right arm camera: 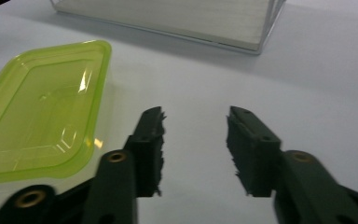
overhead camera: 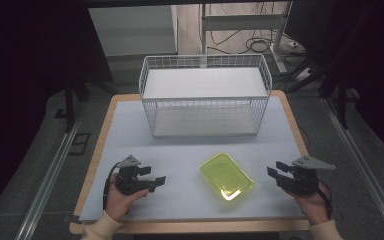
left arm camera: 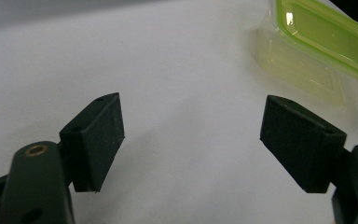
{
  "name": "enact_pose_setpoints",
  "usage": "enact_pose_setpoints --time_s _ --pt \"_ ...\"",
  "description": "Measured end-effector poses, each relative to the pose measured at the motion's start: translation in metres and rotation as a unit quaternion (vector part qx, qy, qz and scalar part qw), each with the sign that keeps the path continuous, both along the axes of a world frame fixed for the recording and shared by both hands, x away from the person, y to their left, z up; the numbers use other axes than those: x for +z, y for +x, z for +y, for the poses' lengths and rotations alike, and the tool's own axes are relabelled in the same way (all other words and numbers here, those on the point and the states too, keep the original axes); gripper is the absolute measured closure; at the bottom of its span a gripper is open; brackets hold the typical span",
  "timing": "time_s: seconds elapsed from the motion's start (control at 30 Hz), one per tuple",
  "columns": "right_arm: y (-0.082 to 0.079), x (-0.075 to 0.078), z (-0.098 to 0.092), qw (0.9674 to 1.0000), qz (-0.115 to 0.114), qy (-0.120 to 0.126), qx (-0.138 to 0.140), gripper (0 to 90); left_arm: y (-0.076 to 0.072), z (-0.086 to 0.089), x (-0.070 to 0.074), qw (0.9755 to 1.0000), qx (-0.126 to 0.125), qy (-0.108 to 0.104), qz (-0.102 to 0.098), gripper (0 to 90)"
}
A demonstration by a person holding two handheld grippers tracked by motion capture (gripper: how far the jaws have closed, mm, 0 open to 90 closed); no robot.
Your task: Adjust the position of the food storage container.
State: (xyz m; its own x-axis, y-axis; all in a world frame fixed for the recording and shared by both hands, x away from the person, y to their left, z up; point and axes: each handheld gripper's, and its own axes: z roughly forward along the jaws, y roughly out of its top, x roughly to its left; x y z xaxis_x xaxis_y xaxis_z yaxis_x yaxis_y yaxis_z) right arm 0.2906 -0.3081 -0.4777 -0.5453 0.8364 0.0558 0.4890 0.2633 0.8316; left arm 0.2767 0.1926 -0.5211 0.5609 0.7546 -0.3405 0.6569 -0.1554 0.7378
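Partly cut off: yellow-green lidded container (left arm camera: pixel 314 44) runs past right edge in left gripper view, past left edge in right gripper view. High view shows it whole, near centre of table (overhead camera: pixel 130 130), between left gripper (overhead camera: pixel 156 181) and right gripper (overhead camera: pixel 274 170), touching neither. Both jaws spread, empty. White wire basket (overhead camera: pixel 205 95) at far side.
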Motion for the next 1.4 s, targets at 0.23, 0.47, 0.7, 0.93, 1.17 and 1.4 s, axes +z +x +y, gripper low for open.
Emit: enact_pose_setpoints --time_s 0.23,0.47,0.7,0.93,1.17,1.4 --pt "-0.001 0.004 0.002 0.9997 0.009 0.000 0.022 82.7 -0.002 0.000 0.003 1.0000 -0.001 0.003 -0.007 20.9" --pt "-0.005 0.012 0.011 0.9986 0.013 0.001 0.050 89.4 -0.008 -0.006 0.004 0.9990 -0.013 0.035 -0.025 20.4" --pt "-0.012 0.019 0.030 0.9960 0.014 -0.001 0.088 89.4 -0.009 -0.007 0.005 0.9989 -0.013 0.036 -0.026 20.4" --pt "-0.021 0.024 0.057 0.9906 0.018 -0.002 0.135 89.5 -0.008 -0.006 0.003 0.9989 -0.013 0.037 -0.024 20.3" --pt "-0.033 0.023 0.089 0.9821 0.027 -0.015 0.186 89.4 -0.008 -0.005 0.003 0.9989 -0.008 0.037 -0.027 20.5" --pt "-0.045 0.013 0.118 0.9716 0.046 -0.038 0.229 89.5 -0.008 -0.006 0.001 0.9990 -0.011 0.037 -0.022 20.5"
